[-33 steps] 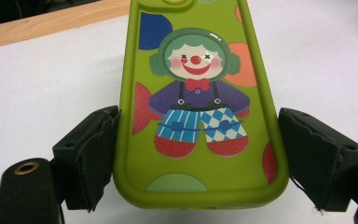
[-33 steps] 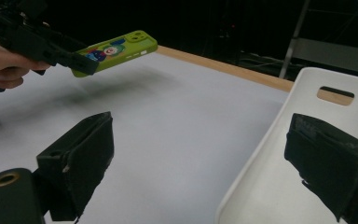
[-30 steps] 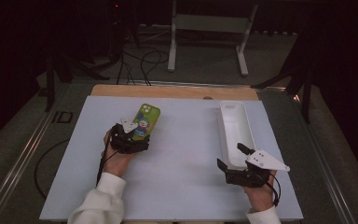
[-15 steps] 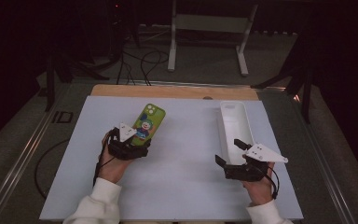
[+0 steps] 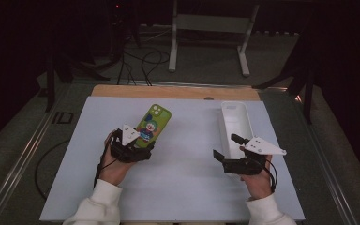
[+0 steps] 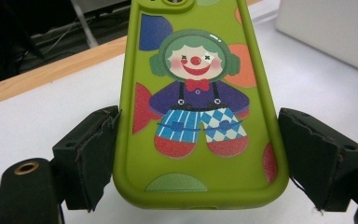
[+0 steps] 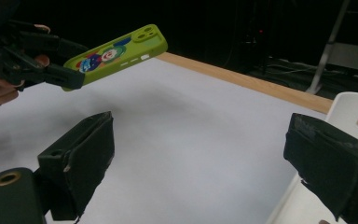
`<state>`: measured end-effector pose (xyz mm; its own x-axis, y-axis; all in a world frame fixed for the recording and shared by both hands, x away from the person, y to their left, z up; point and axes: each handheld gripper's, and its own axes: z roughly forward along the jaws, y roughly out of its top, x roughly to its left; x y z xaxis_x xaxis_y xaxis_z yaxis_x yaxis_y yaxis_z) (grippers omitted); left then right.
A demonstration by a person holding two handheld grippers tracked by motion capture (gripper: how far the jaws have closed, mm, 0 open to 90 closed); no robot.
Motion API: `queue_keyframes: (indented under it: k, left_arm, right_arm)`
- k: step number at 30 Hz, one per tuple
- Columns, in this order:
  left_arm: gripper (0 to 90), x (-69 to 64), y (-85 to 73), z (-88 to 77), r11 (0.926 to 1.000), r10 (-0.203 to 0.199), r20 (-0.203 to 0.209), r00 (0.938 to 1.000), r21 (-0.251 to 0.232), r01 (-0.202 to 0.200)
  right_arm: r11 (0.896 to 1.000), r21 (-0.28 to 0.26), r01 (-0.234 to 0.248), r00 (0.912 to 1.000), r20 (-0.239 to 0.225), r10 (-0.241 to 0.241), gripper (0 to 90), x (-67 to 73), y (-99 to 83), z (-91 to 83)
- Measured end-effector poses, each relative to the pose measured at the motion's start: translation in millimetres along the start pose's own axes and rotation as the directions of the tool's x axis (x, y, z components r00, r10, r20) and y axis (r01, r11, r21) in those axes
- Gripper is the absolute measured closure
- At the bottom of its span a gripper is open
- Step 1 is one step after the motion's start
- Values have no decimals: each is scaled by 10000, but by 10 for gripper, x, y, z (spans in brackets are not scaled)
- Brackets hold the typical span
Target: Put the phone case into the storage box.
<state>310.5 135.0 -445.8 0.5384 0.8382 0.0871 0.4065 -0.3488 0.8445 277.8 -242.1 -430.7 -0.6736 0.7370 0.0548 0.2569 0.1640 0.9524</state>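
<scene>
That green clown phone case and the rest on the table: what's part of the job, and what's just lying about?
In use:
- green phone case, clamped by its sides in the left gripper, lifted off the table
- right gripper, jaws open, empty
- white tray, beside the right gripper

Just there:
- white mat
- metal stand
- floor cables
</scene>
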Motion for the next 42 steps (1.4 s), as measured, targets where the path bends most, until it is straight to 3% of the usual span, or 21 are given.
queue_keyframes:
  k: [13,21,25,35,42]
  left_arm:
    - [162,-114,18,-58,9988,340,351,9988,-353,-328]
    - [162,-199,40,-103,9961,722,614,9955,-542,-689]
    - [162,-225,45,-113,9953,811,678,9944,-582,-773]
    - [161,-316,42,-107,9921,1128,938,9892,-662,-1068]
    - [162,-389,56,-107,9900,1290,1114,9854,-711,-1216]
  right_arm:
    - [9973,565,-469,9988,-140,478,84,9,-9,55]
    - [9959,690,-589,9977,-296,611,84,29,-22,71]
    - [9931,752,-905,9948,-392,936,84,25,-45,76]
    - [9866,1070,-1233,9918,-218,1263,85,43,-58,123]
    - [9836,1242,-1310,9900,-354,1364,85,43,-56,137]
